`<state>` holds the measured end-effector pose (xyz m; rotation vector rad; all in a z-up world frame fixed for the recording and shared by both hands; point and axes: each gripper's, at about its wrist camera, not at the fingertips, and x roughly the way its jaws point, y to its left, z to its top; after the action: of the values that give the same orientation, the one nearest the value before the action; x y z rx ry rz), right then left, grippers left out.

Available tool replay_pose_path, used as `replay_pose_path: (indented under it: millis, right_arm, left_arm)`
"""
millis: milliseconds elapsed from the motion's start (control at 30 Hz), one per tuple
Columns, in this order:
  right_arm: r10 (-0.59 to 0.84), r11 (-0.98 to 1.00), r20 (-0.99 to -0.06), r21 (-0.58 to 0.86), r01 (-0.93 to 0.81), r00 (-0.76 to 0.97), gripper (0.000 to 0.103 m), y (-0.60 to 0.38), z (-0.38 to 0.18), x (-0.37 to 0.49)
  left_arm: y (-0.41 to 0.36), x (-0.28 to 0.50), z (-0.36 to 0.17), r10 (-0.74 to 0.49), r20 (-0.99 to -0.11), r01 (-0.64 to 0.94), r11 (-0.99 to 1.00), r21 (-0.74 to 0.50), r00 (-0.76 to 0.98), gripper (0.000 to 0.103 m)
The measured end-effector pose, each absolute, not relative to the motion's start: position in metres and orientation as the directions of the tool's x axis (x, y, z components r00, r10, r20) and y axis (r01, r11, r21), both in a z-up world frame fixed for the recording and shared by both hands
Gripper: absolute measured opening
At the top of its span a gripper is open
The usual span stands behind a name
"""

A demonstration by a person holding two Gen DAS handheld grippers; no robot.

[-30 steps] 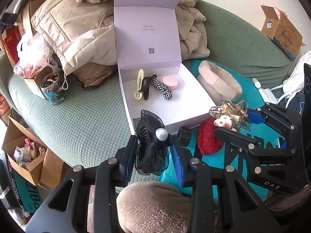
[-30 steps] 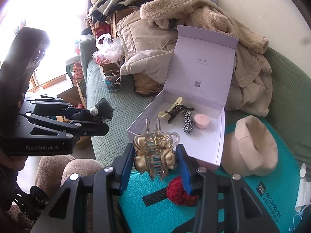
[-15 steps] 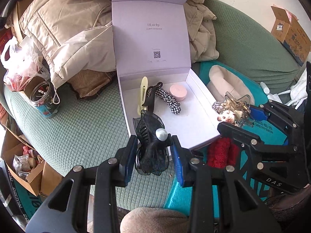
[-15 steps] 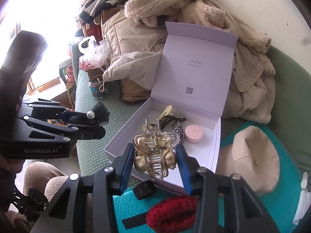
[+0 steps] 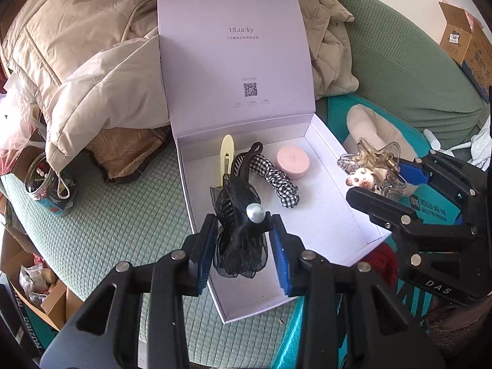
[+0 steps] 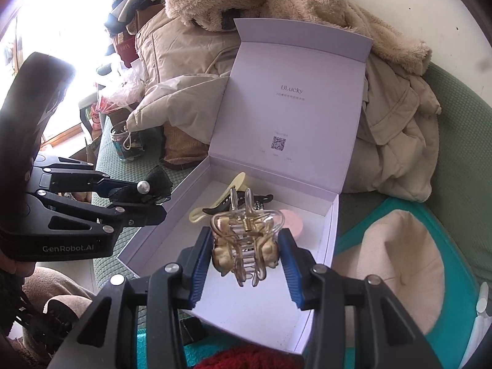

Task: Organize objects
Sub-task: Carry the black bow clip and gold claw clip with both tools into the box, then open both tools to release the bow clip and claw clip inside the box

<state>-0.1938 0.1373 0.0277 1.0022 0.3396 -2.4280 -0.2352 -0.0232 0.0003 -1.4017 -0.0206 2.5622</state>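
- The left gripper [image 5: 241, 240] is seen clenched on a black mesh hair clip with a pearl bead [image 5: 238, 224]; the clip is pinched between the blue pads and held over the near left part of the open box.
- The right gripper [image 6: 246, 256] is seen clenched on a clear claw clip with small beige figures [image 6: 244, 236], held above the middle of the box floor.
- The white box [image 5: 332, 215] is set on a green sofa [image 5: 123, 221], its lid stood upright at the far edge.
- "ULucky" is printed on the inside of the lid [image 5: 236, 49], with a line of small characters beneath and a QR code lower down; the smaller print cannot be read.
- "GenRobot.AI" is written on the left gripper's body in the right wrist view; "DAS" is written on the right gripper's body in the left wrist view.
- At the far end of the box floor, a cream hair clip [image 5: 227, 156], a black claw clip [image 5: 246, 161], a checked scrunchie [image 5: 278, 181] and a pink round case [image 5: 293, 161] are gathered.
- The near half of the box floor is left bare.
- A beige hat [image 6: 406, 264] is lain beside the box's right edge.
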Motion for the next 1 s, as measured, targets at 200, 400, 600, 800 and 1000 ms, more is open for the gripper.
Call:
replay_pose_path:
  millis: [200,400,600,800,1000]
  right_arm:
    - [-0.33,-0.859,-0.714,-0.044,0.511,-0.617,0.044,0.141,0.021,-0.223]
    - [-0.32,-0.861,-0.717,-0.053,0.505,-0.62,0.044,0.143,0.015,-0.246]
    - [-0.311,-0.861,-0.727,-0.056,0.505,-0.612,0.044,0.142,0.006,-0.261]
    - [-0.302,-0.862,-0.741,-0.057,0.505,-0.599,0.044,0.141,-0.004,-0.274]
    - [-0.291,-0.858,-0.76,-0.061,0.51,-0.581,0.044,0.137,-0.015,-0.286]
  left_arm:
    - [-0.021,-0.265,-0.006,0.192,-0.829,-0.185,-0.977,-0.109,-0.526,0.033]
    - [-0.018,-0.291,-0.018,0.177,-0.837,-0.178,-0.979,-0.096,-0.517,0.033]
    - [-0.017,-0.309,-0.032,0.159,-0.846,-0.173,-0.982,-0.08,-0.51,0.033]
    - [-0.017,-0.324,-0.045,0.158,-0.852,-0.171,-0.982,-0.082,-0.5,0.033]
    - [-0.014,-0.336,-0.059,0.137,-0.861,-0.175,-0.983,-0.057,-0.489,0.033]
